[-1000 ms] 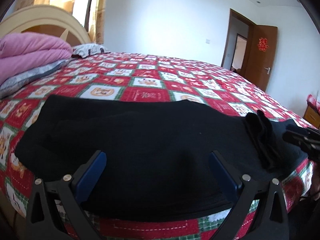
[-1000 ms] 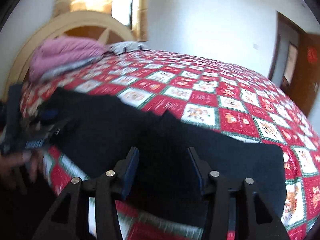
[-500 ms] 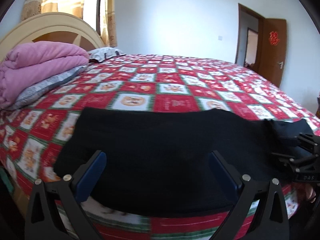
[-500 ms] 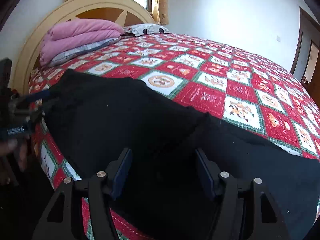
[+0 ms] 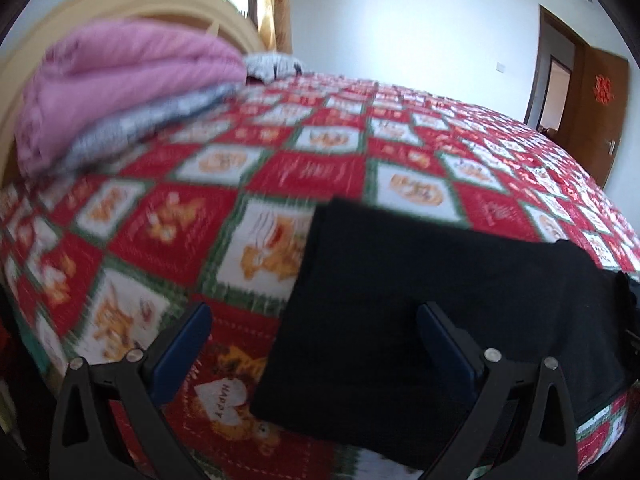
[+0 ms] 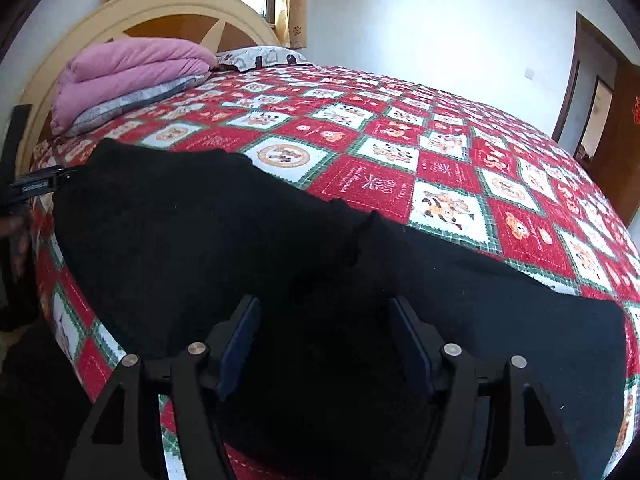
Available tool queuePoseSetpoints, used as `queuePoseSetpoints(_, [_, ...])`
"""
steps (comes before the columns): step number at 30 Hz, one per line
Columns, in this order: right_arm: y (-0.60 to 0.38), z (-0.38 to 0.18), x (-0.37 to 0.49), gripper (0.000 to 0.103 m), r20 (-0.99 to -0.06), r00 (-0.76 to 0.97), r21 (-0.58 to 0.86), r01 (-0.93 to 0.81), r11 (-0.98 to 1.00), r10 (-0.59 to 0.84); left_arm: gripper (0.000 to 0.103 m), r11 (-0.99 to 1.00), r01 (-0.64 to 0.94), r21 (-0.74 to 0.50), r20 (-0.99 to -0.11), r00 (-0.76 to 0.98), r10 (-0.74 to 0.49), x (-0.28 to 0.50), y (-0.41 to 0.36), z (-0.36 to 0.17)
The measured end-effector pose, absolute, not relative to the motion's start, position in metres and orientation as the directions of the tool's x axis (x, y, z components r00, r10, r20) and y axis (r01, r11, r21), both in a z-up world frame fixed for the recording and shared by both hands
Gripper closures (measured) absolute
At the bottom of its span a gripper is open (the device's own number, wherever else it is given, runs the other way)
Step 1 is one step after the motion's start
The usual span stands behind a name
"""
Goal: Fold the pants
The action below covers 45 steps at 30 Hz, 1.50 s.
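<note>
Black pants (image 6: pixel 248 248) are lying flat across the near edge of the bed (image 6: pixel 440 168), stretched left to right over the red checked quilt, with a small pucker or drawstring bump near the middle of the far edge. Left tongs (image 5: pixel 312 344) are hovering spread wide over the left end of the pants (image 5: pixel 420 288), one finger above bare quilt and the other above black cloth, gripping nothing; this view is blurred, so the exact end hem is hard to read. Right tongs (image 6: pixel 324 344) are also spread and empty, sitting low over the middle of the garment, touching or just above, cannot tell which. Left tongs (image 6: pixel 40 184) are showing in the right view at the far-left end of the pants, so each tool is likely covering one zone for the next fold. Judging by the flat single strip, the legs look already stacked and a crosswise fold is pending. Pink blanket (image 6: pixel 132 68) and a pillow (image 6: pixel 260 56) are resting by the headboard (image 6: pixel 120 16), well apart from the work.
</note>
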State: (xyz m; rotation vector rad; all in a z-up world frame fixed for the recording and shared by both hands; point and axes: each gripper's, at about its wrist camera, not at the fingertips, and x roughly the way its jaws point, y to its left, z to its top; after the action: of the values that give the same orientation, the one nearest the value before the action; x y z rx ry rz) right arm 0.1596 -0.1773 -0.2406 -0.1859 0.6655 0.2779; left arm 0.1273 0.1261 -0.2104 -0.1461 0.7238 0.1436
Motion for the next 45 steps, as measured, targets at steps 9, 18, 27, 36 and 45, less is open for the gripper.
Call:
queuePoseSetpoints(9, [-0.192,-0.237,0.157,0.035,-0.603,0.769,-0.007,-0.271,0.962,0.212,0.0,0.987,-0.09,-0.132,-0.652,0.758,-0.018,0.134,0.13,-0.213])
queuePoseSetpoints(18, [-0.191,-0.239,0.151,0.035,-0.587,0.786,-0.029,-0.261,0.965,0.195,0.016,0.987,-0.021,-0.161,-0.639,0.764,-0.088,0.137,0.134,-0.211])
queuePoseSetpoints(27, [-0.189,-0.24,0.148,0.035,-0.579,0.795,-0.049,-0.255,0.966,0.181,0.062,0.976,0.027,-0.216,-0.621,0.768,-0.159,0.134,0.131,-0.203])
queuePoseSetpoints(36, [-0.185,-0.241,0.146,0.035,-0.584,0.798,-0.099,-0.253,0.962,0.149,0.08,0.94,0.053,-0.338,-0.562,0.789,-0.247,0.125,0.131,-0.18])
queuePoseSetpoints(45, [-0.192,-0.228,0.139,0.034,-0.589,0.798,-0.122,-0.244,0.962,0.127,0.082,0.917,0.13,-0.376,-0.508,0.799,-0.322,0.116,0.106,-0.147])
